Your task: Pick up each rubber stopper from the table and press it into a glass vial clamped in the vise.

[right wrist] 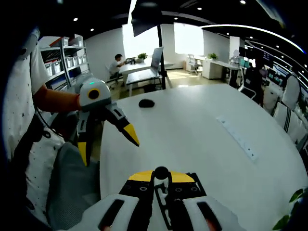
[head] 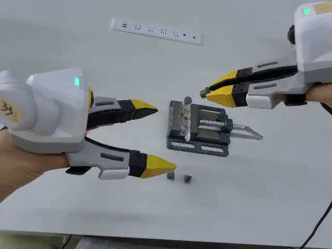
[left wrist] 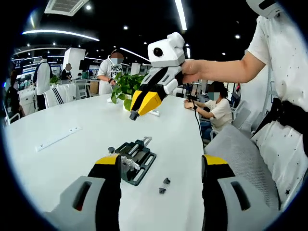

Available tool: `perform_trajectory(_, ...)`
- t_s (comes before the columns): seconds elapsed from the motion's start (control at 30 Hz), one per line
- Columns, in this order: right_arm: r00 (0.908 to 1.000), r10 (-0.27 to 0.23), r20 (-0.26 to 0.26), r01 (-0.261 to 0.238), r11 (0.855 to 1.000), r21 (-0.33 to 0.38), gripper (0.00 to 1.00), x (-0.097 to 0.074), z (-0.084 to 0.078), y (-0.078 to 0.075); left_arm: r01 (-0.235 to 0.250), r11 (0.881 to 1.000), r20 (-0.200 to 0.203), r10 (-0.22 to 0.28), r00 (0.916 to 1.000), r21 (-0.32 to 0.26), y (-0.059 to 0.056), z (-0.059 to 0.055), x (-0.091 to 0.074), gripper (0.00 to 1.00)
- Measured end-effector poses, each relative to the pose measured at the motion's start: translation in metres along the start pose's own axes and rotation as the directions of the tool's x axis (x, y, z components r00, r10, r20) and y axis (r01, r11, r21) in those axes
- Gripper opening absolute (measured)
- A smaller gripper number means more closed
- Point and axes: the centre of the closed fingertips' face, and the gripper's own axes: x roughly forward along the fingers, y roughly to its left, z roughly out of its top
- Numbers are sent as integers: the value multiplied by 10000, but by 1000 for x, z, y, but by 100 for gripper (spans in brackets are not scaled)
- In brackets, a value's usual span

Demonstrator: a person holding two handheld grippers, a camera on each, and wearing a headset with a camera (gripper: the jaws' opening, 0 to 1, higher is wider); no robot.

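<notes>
left gripper [head: 154, 136] — jaws wide apart, over table [head: 259, 197] near two loose stoppers [head: 170, 176] | right gripper [head: 206, 93] — tips pinched on a stopper [right wrist: 161, 171], raised beside vise [head: 199, 132] | vials [head: 184, 116] clamped in vise
</notes>
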Motion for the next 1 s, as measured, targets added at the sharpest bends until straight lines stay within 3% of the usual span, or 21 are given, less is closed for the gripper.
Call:
perform_trajectory(0.13, 9956, -200, -917, 148, 9983, -572, 6, 16, -10, -14, -169, 9997, -114, 171, 9998, 190, 6, -9, 1, 79)
perform_trajectory(0.23, 9858, -378, -1637, 212, 9946, -1019, 6, 29, -19, -24, -289, 9987, -304, 302, 9991, 419, 10, -18, 4, 88)
perform_trajectory(0.37, 9747, -406, -2199, 132, 9921, -1248, 6, 45, -28, -34, -301, 9980, -441, 325, 9985, 556, 12, -27, 6, 94)
perform_trajectory(0.5, 9576, -435, -2850, -26, 9872, -1594, 6, 57, -38, -39, -258, 9972, -623, 302, 9976, 708, 11, -36, 8, 99)
perform_trajectory(0.63, 9434, -483, -3280, -73, 9861, -1662, 6, 66, -48, -45, -225, 9969, -797, 286, 9964, 760, 12, -44, 8, 99)
perform_trajectory(0.73, 9350, -481, -3514, -121, 9858, -1672, 6, 69, -53, -46, -233, 9974, -694, 281, 9972, 685, 12, -45, 8, 99)
perform_trajectory(1.0, 9198, -525, -3888, -28, 9901, -1403, 6, 78, -61, -52, -216, 9981, -579, 250, 9980, 579, 14, -49, 9, 99)
